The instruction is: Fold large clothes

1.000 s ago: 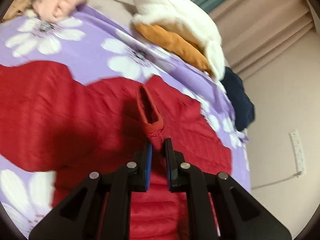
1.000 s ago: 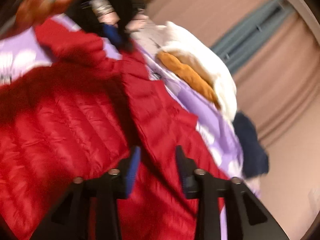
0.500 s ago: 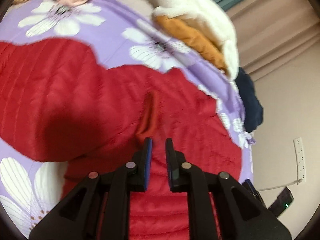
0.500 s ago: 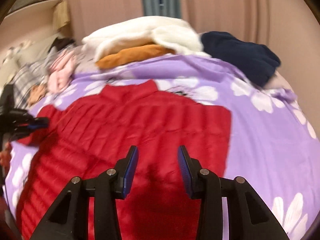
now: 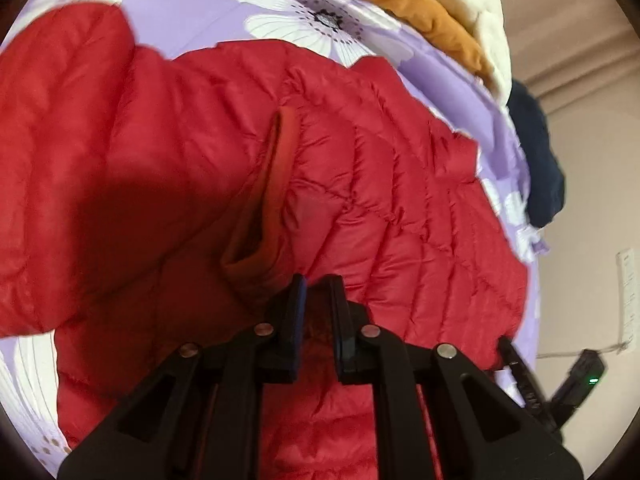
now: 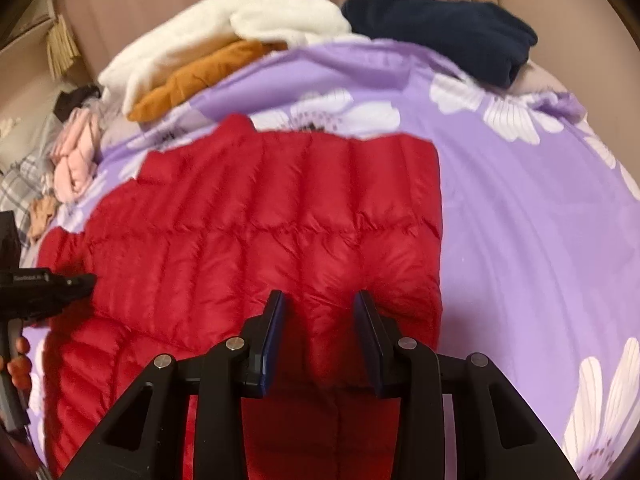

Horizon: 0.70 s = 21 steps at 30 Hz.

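A red quilted puffer jacket [image 5: 400,208] lies spread on the purple flowered bedsheet [image 5: 208,12]; it also shows in the right wrist view [image 6: 260,232]. A sleeve with its open cuff [image 5: 272,200] lies folded across the jacket body. My left gripper [image 5: 317,286] is nearly shut, with red fabric showing in the narrow gap right at the cuff end; whether it grips is unclear. My right gripper [image 6: 320,308] is open and empty, low over the jacket's near right part. The left gripper also shows at the left edge of the right wrist view [image 6: 44,284].
At the far side of the bed lie a white fleece [image 6: 240,28] over an orange garment [image 6: 200,76], a dark navy garment [image 6: 440,36], and pink clothes [image 6: 76,152]. Bare purple sheet [image 6: 520,220] lies right of the jacket. A wall socket strip [image 5: 628,300] is at right.
The left gripper has carried the sleeve cuff down onto the jacket body and come lower. The right gripper swung round from close over the jacket to face it from the near side.
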Tool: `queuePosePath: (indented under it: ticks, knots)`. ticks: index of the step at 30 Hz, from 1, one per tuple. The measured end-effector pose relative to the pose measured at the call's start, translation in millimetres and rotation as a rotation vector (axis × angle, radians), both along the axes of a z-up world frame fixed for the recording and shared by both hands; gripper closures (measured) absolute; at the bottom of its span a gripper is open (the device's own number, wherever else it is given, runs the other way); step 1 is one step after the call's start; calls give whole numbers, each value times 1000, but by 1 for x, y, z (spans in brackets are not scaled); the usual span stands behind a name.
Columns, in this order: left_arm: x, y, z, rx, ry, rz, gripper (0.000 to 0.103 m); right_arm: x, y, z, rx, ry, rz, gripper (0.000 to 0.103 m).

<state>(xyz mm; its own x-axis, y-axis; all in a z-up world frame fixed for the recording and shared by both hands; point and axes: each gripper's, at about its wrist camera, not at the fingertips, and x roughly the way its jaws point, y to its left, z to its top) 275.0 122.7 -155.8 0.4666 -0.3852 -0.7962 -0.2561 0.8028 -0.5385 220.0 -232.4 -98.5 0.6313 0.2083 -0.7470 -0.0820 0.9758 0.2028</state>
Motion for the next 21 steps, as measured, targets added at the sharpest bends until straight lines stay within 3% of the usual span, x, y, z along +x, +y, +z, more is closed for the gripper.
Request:
queuePosePath:
  ticks: [2,4,5,6,12,14,16,21]
  knots:
    - [-11,9,8,-25,-21,8,84,-5,-2,4,19,-2,-1,65]
    - [-31,27,24,-25,-72,40,52,-12,-4,11,34,-15,5,65]
    - [-43,36,32,-23,-99,73,29,-17,-4,15,35,-25,10,65]
    - [-54,48,38,-32,-126,107,23,-22,-4,18,35,-35,17,65]
    - [-129,160,47,-117,-200,379,23,-53,-3,27,26,-59,43,64]
    - [-152,194,42,-122,-199,474,23,-60,-1,27,21,-57,42,64]
    - [-178,234,32,-174,-203,583,23,-66,1,28,24,-57,45,64]
    - [-210,291,17,-246,-225,757,23,-75,6,32,19,-58,51,64]
